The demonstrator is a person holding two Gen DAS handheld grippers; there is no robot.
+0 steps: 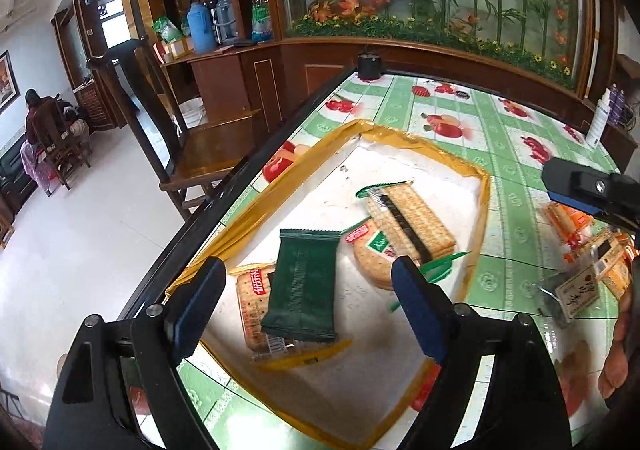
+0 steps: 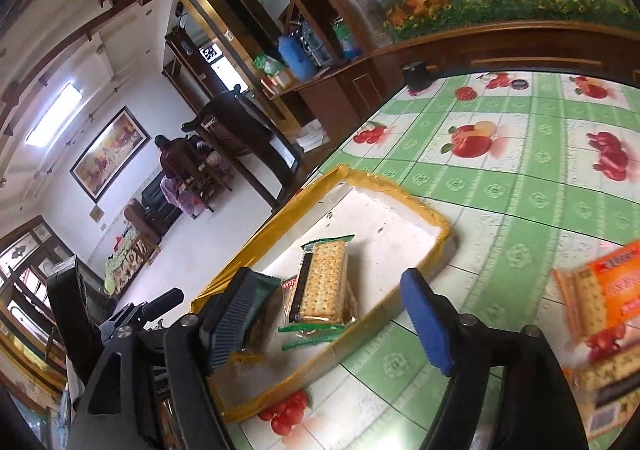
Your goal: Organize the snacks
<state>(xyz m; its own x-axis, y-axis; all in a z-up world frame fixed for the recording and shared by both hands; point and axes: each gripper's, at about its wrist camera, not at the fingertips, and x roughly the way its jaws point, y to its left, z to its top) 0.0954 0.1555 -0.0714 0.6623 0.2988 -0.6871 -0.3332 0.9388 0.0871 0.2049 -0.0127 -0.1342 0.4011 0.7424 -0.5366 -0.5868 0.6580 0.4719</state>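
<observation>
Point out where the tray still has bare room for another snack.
The tray's far end is bare, between its far rim and the cracker pack. The near end is crowded: the green packet overlaps other packs. More packs lie outside.

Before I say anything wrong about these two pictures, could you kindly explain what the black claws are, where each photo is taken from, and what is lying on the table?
There is no robot here: a person holds a two-finger gripper in each hand, and each carries a wide-angle camera looking along its fingers. One picture is from the left gripper, the other from the right gripper. Both stand open and hold nothing.

Below them is a shallow white tray with a yellow taped rim, on a green fruit-print tablecloth. In the tray lie a dark green packet, a clear-wrapped cracker pack and other biscuit packs partly underneath.

More snack packs, orange ones among them, lie on the cloth outside the tray, beside the right gripper.
</observation>
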